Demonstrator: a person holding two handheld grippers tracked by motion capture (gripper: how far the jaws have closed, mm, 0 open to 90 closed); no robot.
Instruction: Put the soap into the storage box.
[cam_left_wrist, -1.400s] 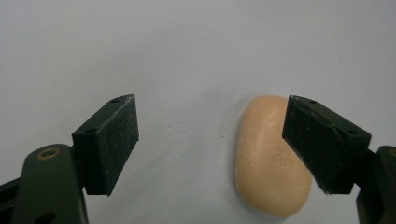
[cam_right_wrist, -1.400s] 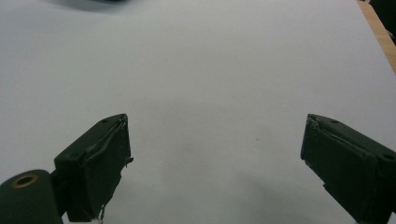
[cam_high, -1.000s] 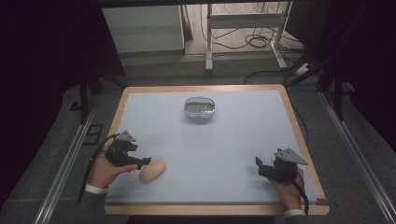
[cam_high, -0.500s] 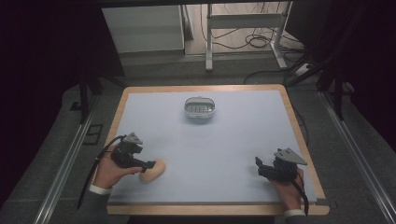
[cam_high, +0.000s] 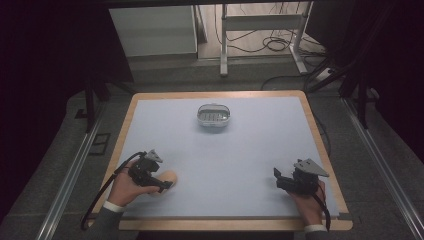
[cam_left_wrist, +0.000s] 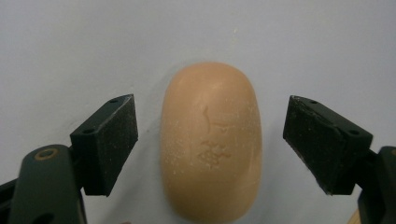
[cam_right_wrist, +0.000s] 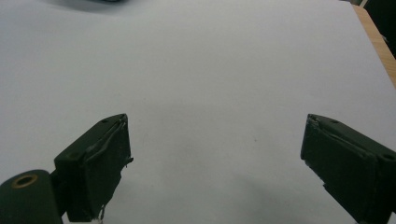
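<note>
So the counter (cam_high: 260, 160) is a big pale sheet on a wooden frame, mostly bare. At the far middle sits a little clear soap dish (cam_high: 213, 116), well apart from everything else. Near the left corner lies a peach-coloured bar of soap (cam_left_wrist: 210, 140), flat on the sheet. The left gripper (cam_high: 159, 184) is right over it, jaws spread with the bar between them, pads not touching either side; they've just been closing in a bit. The right gripper (cam_high: 280, 179) rests near the right corner, jaws spread on nothing. Looks like the grab step: next it needs to settle lower and pinch the bar's long sides.
</note>
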